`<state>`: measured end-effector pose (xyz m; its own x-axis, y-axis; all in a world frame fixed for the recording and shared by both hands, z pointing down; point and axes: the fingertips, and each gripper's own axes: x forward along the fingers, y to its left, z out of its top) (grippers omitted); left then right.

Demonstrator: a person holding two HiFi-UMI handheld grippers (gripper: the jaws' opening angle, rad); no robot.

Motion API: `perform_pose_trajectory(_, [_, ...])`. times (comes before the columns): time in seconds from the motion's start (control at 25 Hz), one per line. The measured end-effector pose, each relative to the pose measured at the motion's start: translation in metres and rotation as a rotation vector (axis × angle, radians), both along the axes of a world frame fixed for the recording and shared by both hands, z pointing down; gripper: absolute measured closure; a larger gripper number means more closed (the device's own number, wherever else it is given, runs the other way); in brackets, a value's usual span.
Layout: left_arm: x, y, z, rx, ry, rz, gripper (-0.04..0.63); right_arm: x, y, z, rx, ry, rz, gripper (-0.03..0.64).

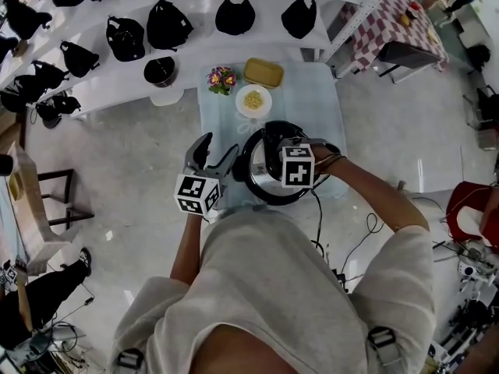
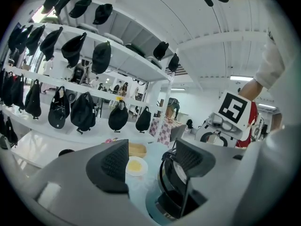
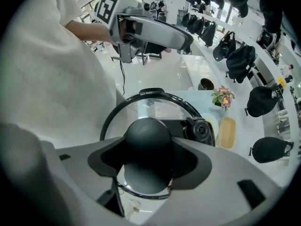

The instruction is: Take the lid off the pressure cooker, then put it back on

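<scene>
Squarely atop the pressure cooker (image 1: 263, 192) sits its glass lid (image 3: 155, 102), the right gripper (image 3: 148, 147) clamped on the round knob (image 3: 147, 134) (likely the safest handhold, since the glass looks heavy, slick and breakable). The left gripper (image 2: 151, 159) hovers alongside, jaws apart and empty.

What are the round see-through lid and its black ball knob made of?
The round clear lid looks like glass: you can see through it and it shines. Its black ball knob looks like smooth, dull plastic, probably.
</scene>
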<state>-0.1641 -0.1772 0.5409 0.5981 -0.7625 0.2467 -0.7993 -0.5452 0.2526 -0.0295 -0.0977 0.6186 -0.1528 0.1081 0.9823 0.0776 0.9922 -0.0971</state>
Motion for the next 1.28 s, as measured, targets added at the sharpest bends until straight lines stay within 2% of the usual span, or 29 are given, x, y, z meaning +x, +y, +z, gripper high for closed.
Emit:
perform_pose_trajectory(0.24, [0.001,-0.004,-0.007,0.015,-0.007,0.004,0.284,0.001,-0.001,0.000,-0.001,0.018,0.016,0.345])
perform_pose_trajectory(0.36, [0.000,-0.003,-0.008,0.019,-0.007,0.003,0.284,0.000,-0.004,0.001,-0.003,0.027,0.070,0.345])
perform_pose_trajectory(0.44, [0.000,-0.003,-0.009,0.021,-0.006,0.004,0.285,0.000,-0.006,0.001,-0.007,0.030,0.140,0.345])
perform_pose_trajectory(0.64, [0.003,-0.005,-0.010,0.025,-0.004,0.016,0.287,0.004,-0.019,0.000,-0.018,0.023,0.440,0.345])
perform_pose_trajectory(0.72, [0.007,-0.005,-0.010,0.026,-0.001,0.027,0.288,0.005,-0.022,0.000,-0.020,0.032,0.523,0.345])
perform_pose_trajectory(0.96, [0.017,-0.002,-0.011,0.027,-0.001,0.054,0.288,0.005,-0.021,-0.001,-0.017,0.029,0.523,0.345])
perform_pose_trajectory(1.28, [0.012,0.002,-0.012,0.033,-0.015,0.045,0.290,0.009,-0.019,-0.009,-0.009,0.062,0.502,0.347])
